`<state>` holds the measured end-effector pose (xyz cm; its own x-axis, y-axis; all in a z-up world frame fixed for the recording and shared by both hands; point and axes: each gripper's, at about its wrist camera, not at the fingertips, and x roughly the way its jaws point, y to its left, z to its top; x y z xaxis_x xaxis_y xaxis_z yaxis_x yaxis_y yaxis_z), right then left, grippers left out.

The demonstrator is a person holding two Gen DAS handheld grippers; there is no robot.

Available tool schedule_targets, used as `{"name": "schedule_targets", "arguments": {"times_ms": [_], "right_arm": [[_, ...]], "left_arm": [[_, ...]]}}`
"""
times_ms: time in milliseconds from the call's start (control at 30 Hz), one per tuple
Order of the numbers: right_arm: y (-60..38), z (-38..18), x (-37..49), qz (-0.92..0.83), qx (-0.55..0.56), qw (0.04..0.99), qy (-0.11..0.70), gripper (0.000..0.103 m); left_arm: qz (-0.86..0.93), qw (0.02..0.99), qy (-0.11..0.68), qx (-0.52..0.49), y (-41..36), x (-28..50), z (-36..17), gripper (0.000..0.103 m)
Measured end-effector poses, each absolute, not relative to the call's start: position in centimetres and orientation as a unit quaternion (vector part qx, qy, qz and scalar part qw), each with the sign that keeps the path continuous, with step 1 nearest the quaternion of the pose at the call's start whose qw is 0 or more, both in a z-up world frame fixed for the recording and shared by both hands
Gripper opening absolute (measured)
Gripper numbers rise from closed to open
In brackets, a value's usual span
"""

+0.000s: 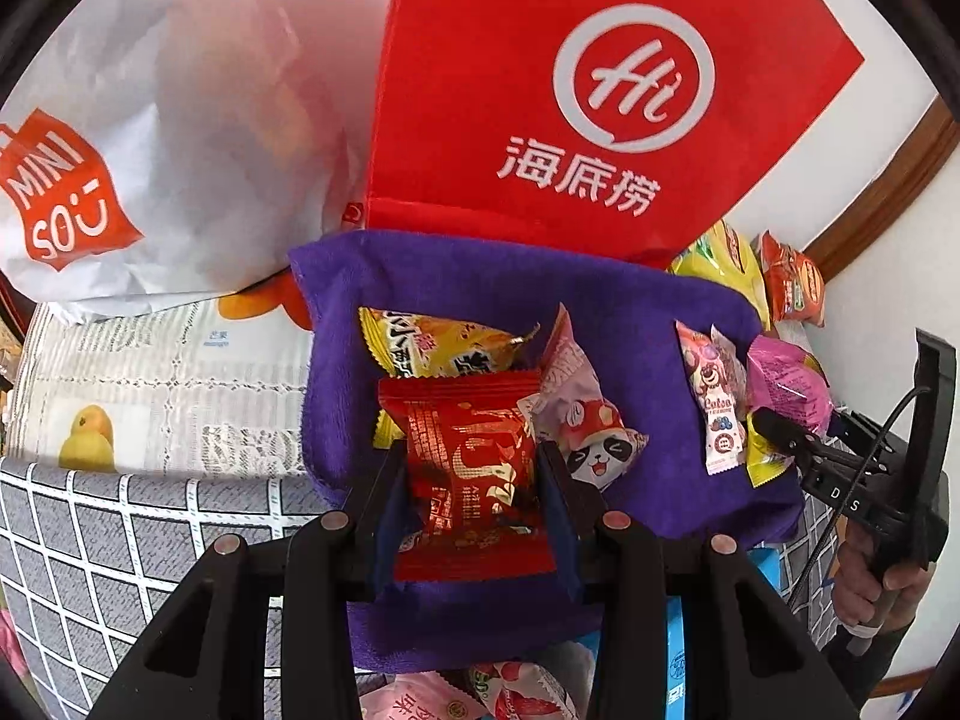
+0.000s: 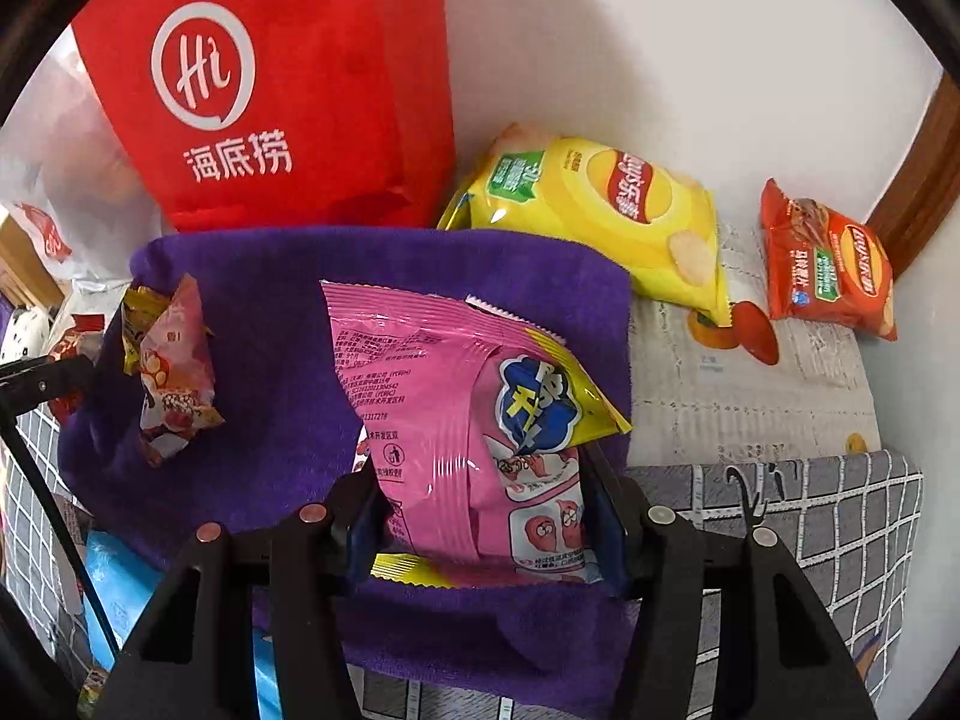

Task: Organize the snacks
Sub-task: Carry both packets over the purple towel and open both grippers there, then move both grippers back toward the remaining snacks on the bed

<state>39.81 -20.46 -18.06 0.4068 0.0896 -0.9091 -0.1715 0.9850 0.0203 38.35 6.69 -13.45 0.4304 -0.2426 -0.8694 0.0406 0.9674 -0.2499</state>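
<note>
Both grippers' fingers tilted steeply downward

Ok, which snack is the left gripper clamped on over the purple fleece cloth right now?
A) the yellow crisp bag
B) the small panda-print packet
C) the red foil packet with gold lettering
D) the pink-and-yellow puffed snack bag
C: the left gripper has its pads pressed on both sides of the red foil packet with gold lettering, above the purple fleece cloth.
</note>
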Motion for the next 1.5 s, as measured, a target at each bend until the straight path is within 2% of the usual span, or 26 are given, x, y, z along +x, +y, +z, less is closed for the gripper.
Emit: {"name": "schedule_targets", "arguments": {"times_ms": [300, 400, 467, 533, 567, 600, 900, 1133, 1333, 1500], "right_arm": [[-20.1, -18.9, 40.1, 0.081, -0.046, 0.826, 0.555, 0.059], [-19.9, -18.7, 39.9, 0.083, -0.048, 0.829, 0.552, 0.071], [-19.8, -18.4, 39.8, 0.087, -0.048, 0.832, 0.546, 0.074], [-19.7, -18.1, 39.7, 0.088, -0.051, 0.834, 0.542, 0.075], [-19.6, -18.0, 39.6, 0.089, -0.053, 0.834, 0.542, 0.076], [-19.5, -17.8, 39.5, 0.09, -0.055, 0.835, 0.541, 0.076], [-19.4, -15.2, 38.5, 0.102, -0.032, 0.853, 0.511, 0.076], [-19.6, -11.7, 36.9, 0.084, -0.024, 0.885, 0.458, 0.076], [-19.0, -9.8, 34.2, 0.097, -0.008, 0.885, 0.454, 0.071], [-18.5, -8.6, 29.8, 0.104, -0.009, 0.882, 0.459, 0.07]], "left_arm": [[-0.085, 0.834, 0.537, -0.095, 5.8, 38.7, -14.3, 0.039], [-0.086, 0.831, 0.541, -0.101, 5.8, 39.0, -14.6, 0.039], [-0.092, 0.828, 0.543, -0.108, 5.8, 39.1, -14.8, 0.04], [-0.097, 0.827, 0.543, -0.11, 5.8, 39.1, -14.7, 0.05], [-0.097, 0.828, 0.542, -0.108, 5.7, 39.1, -14.7, 0.061], [-0.093, 0.831, 0.539, -0.101, 5.5, 39.0, -14.5, 0.066], [-0.091, 0.846, 0.519, -0.084, 5.1, 38.5, -13.0, 0.066], [-0.091, 0.859, 0.496, -0.087, 5.9, 37.2, -10.4, 0.066], [-0.087, 0.87, 0.477, -0.083, 6.5, 35.9, -8.1, 0.066], [-0.091, 0.878, 0.462, -0.082, 6.5, 34.2, -5.8, 0.066]]}}
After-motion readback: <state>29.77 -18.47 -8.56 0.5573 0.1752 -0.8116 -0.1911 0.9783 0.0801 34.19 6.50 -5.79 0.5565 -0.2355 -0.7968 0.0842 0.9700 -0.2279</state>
